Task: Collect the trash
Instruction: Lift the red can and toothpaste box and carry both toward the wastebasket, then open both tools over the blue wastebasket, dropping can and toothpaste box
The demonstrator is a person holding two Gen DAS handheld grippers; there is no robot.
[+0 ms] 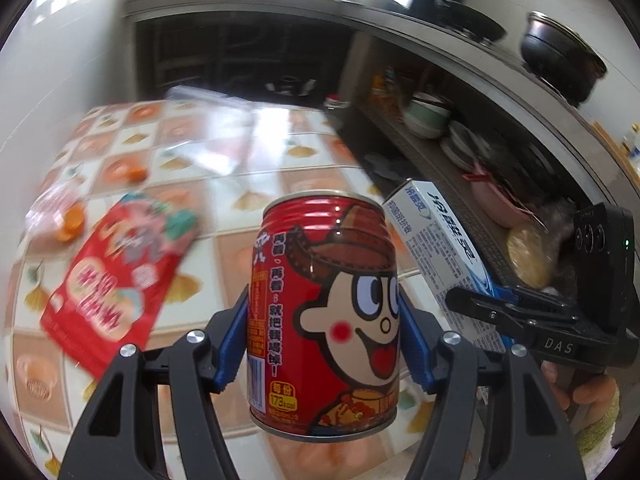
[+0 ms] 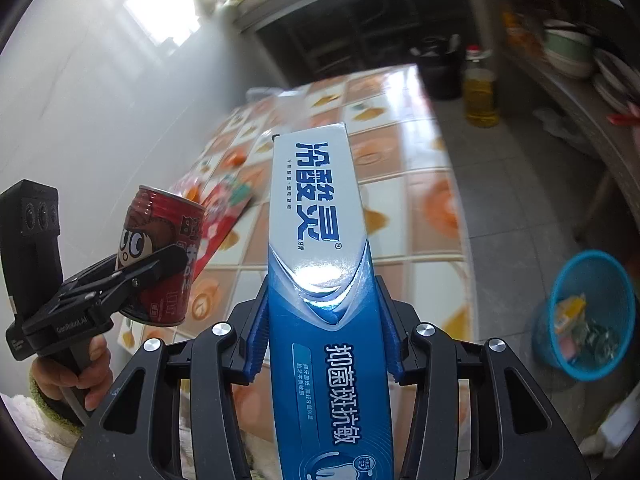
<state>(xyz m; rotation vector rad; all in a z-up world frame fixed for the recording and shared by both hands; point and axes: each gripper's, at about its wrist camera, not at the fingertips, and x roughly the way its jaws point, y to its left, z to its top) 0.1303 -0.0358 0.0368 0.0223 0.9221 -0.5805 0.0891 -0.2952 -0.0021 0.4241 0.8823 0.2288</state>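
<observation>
Tiled table [image 2: 404,184] below; my left gripper [image 1: 322,340] grasps the red can [image 1: 324,312], my right gripper [image 2: 322,340] clamps the toothpaste box [image 2: 320,240] lengthwise. Blue bin [image 2: 588,316] lies right of the box, nearer my right hand.

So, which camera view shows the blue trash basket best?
The right wrist view: the blue trash basket stands on the floor to the right of the table, with wrappers visible inside. The left wrist view does not show it at all.
</observation>
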